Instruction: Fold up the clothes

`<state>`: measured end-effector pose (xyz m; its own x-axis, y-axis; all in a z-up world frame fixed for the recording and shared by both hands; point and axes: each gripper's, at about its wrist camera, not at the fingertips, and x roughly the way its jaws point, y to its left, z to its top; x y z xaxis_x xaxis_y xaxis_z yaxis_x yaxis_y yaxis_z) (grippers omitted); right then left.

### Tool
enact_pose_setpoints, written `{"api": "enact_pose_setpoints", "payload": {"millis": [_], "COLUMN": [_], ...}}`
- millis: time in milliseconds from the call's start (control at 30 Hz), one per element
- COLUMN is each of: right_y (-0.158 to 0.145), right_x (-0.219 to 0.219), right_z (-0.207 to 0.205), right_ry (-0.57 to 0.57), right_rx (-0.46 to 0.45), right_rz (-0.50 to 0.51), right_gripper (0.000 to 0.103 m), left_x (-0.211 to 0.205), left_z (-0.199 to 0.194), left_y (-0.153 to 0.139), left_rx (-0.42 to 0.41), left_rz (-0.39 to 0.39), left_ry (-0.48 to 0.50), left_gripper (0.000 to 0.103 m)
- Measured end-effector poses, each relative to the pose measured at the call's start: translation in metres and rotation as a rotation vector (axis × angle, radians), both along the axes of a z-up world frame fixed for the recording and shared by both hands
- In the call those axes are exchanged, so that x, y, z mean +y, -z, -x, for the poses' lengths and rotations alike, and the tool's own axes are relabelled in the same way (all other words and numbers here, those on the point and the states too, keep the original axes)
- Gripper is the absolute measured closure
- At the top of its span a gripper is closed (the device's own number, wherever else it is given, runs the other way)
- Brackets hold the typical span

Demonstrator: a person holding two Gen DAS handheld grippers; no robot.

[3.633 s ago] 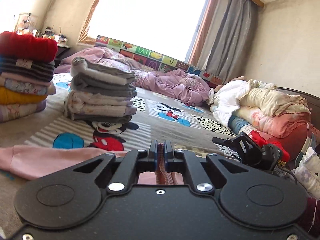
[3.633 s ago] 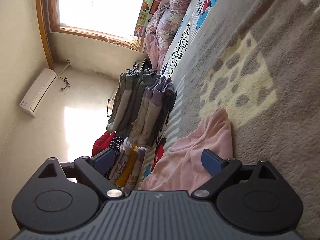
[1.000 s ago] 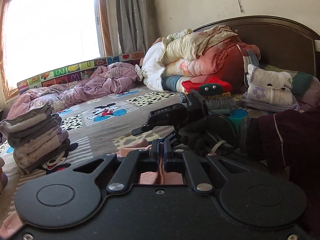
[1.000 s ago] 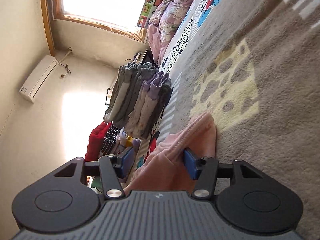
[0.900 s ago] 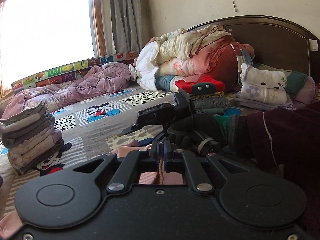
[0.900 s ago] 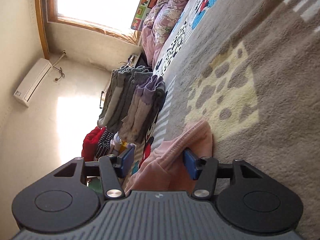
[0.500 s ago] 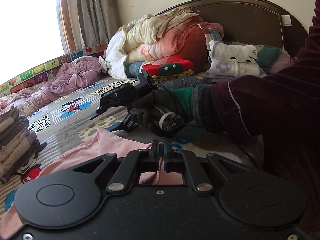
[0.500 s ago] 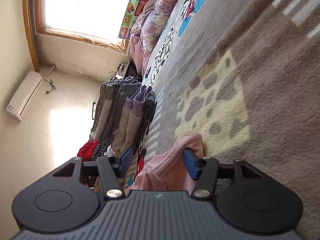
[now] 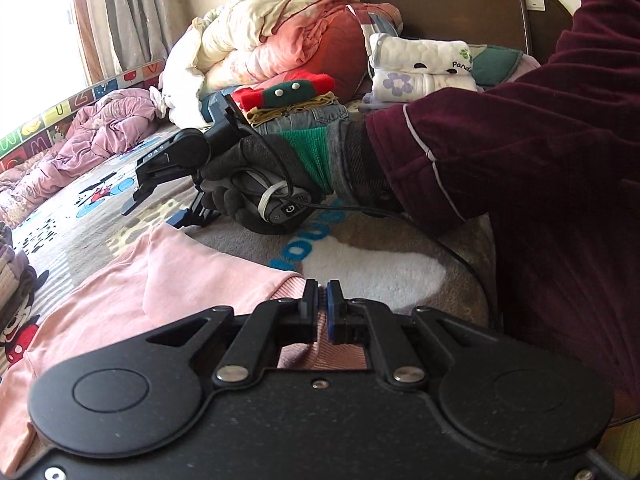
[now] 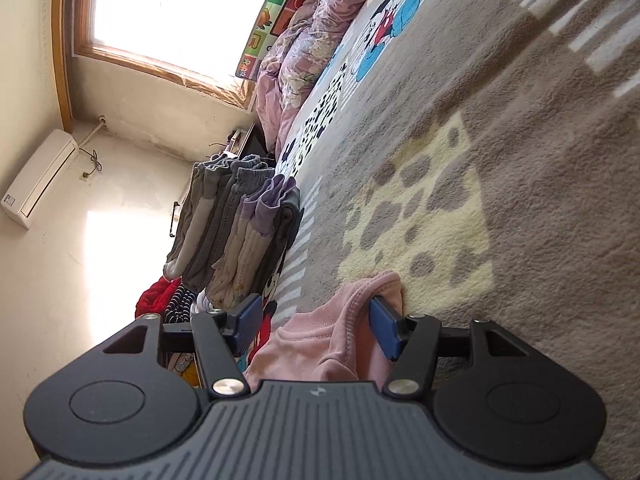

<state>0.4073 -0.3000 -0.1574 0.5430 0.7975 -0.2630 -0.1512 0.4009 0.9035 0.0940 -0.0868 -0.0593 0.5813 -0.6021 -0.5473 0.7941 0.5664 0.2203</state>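
A pink sweatshirt point(image 9: 160, 280) lies spread on the cartoon blanket point(image 9: 360, 264). My left gripper point(image 9: 322, 304) sits at its ribbed hem; its jaws stand a narrow gap apart, with ribbed pink cloth below them. My right gripper point(image 10: 316, 320) is open, with a bunched corner of the pink sweatshirt point(image 10: 344, 320) between its blue pads. The right gripper also shows in the left wrist view point(image 9: 176, 200), held by a gloved hand at the sweatshirt's far corner.
A stack of folded grey and lilac clothes point(image 10: 236, 232) stands on the blanket, with a second stack topped in red point(image 10: 160, 296) behind it. Piled quilts and pillows point(image 9: 288, 40) lie by the headboard. A crumpled purple quilt point(image 9: 100, 132) lies under the window.
My left gripper has swung right, carrying the hem across so the sweatshirt lies flat, and its jaws have parted slightly. My right gripper has stayed open around the far corner.
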Motion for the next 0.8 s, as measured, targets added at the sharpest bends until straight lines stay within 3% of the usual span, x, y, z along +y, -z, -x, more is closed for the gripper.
{"api": "enact_pose_setpoints", "payload": {"millis": [233,300,333,433,567,700,800], "right_y": [-0.003,-0.003,-0.003,-0.005,-0.011,-0.014,-0.014], "right_x": [0.004,0.004,0.004,0.003,0.001,-0.006,-0.015], "right_z": [0.003,0.003,0.003,0.004,0.005,0.006,0.008], "right_ry": [-0.002,-0.001,-0.001,-0.001,-0.001,0.01,0.024], "right_rx": [-0.03,-0.03,-0.03,-0.033,-0.044,-0.05,-0.038], "right_rz": [0.044,0.046,0.046,0.044,0.039,0.036,0.039], "right_gripper": [0.044,0.044,0.044,0.043,0.036,0.032,0.032], "left_x": [-0.014,-0.012,-0.005,0.021,0.01,-0.002,0.003], "left_z": [0.0,0.004,0.001,-0.011,-0.031,-0.05,-0.049], "left_y": [0.012,0.01,0.005,-0.014,0.004,0.025,0.022], "left_rx": [0.091,0.12,0.127,0.139,0.175,0.21,0.218], "left_rz": [-0.075,-0.09,-0.053,0.091,0.058,0.013,0.081], "left_ry": [0.066,0.102,0.086,0.011,-0.073,-0.157,-0.168], "left_gripper": [0.098,0.079,0.065,0.07,0.08,0.081,0.084]}}
